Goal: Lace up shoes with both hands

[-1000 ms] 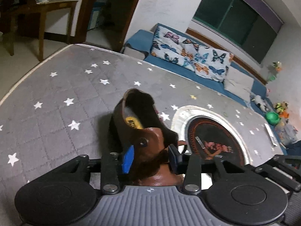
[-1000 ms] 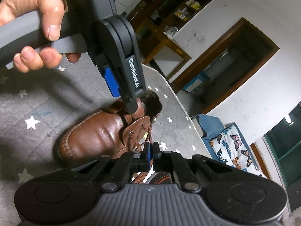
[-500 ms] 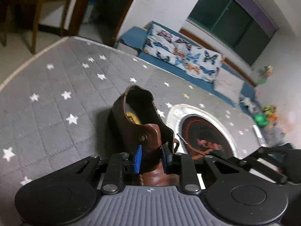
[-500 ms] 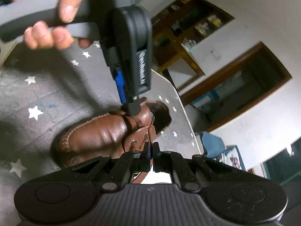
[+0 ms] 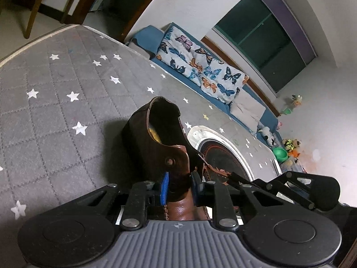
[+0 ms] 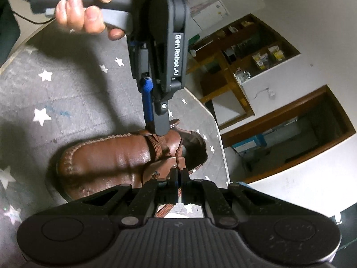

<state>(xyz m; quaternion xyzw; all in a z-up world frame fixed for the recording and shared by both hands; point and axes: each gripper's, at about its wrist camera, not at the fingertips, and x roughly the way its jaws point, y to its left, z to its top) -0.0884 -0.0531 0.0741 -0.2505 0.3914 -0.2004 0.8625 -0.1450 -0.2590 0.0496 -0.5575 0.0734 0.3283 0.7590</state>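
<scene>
**A:** While the brown shoe [image 6: 116,156] lies on the grey star-printed mat [image 5: 55,116], toe toward the right-hand camera, the left gripper [image 5: 179,186] has just been closing its blue-padded fingers [image 5: 165,186] on the eyelet flap [image 5: 176,163] on its side of the shoe, and they now press on it from both sides.

**B:** And the right gripper [image 6: 178,178]?

**A:** Its fingers are pressed together on the brown lace [image 6: 178,154], which runs taut from the eyelets on the near flap down between them.

**B:** So what makes this step go well?

**A:** Likely a steady left hold, so the flap stays put while the lace is drawn. The right pull should run in line with the eyelet rather than across it, or the shoe may tip or slide on the mat.

**B:** Any risk?

**A:** The lace could slip from the pinch if tugged sharply; a slow, even draw seems safer.
</scene>
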